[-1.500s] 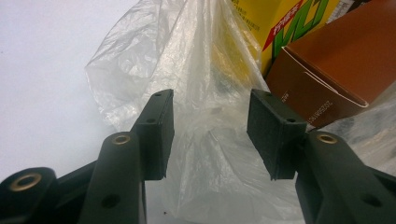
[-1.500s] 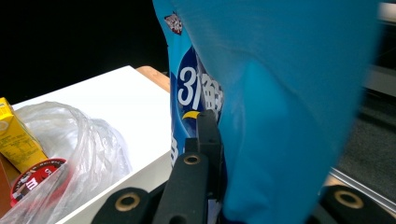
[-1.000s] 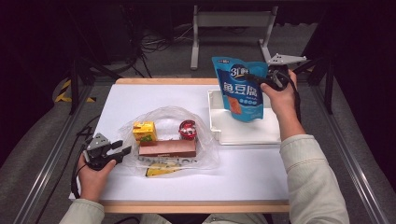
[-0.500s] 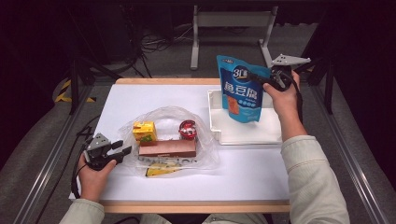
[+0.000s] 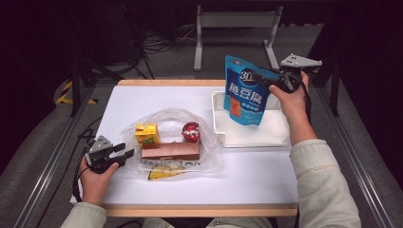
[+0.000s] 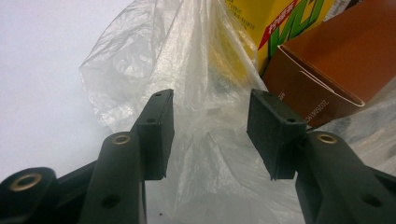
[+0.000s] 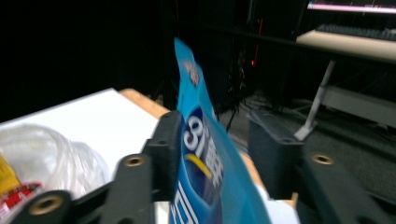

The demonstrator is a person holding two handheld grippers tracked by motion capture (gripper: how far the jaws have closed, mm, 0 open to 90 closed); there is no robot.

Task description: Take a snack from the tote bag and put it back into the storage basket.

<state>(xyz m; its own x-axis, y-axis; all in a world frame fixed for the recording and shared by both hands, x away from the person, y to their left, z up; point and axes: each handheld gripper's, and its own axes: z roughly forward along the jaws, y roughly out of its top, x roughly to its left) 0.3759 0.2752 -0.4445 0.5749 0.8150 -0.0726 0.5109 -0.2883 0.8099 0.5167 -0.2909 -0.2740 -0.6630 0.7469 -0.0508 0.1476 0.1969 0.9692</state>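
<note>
White table (image 5: 157, 95) spans most of the high view, wood edge at 6 and 12 o'clock. White tray (image 5: 275, 133) sits on the table at about 2 o'clock from table centre. Blue snack pouch (image 5: 246, 90) stands upright over the tray's far-left part, bottom edge tilted, top corner at the right gripper (image 5: 268, 80). Right gripper's jaws have just been opening: in the right gripper view the pouch (image 7: 205, 158) is between them, lying against the left pad, with a clear gap to the right pad, so spread and not pinching. Whether the pouch bottom rests on the tray I cannot tell. Clear plastic bag (image 5: 171, 142) lies crumpled at table centre-left, at 8 o'clock from the tray, well apart from the pouch. In or on the bag: brown box (image 5: 170, 151) lying flat; yellow carton (image 5: 146, 133) at 11 o'clock of the box, touching it; red-lidded cup (image 5: 191, 132) at 1 o'clock of the box; yellow packet (image 5: 159, 173) at 6 o'clock. Left gripper (image 5: 121, 153) at 9 o'clock of the bag, low on the table, jaws spread; in the left gripper view bag film (image 6: 205, 140) lies between the pads, which aren't pressing it, and brown box (image 6: 336, 70) and yellow carton (image 6: 275, 23) are at 1 o'clock.
</note>
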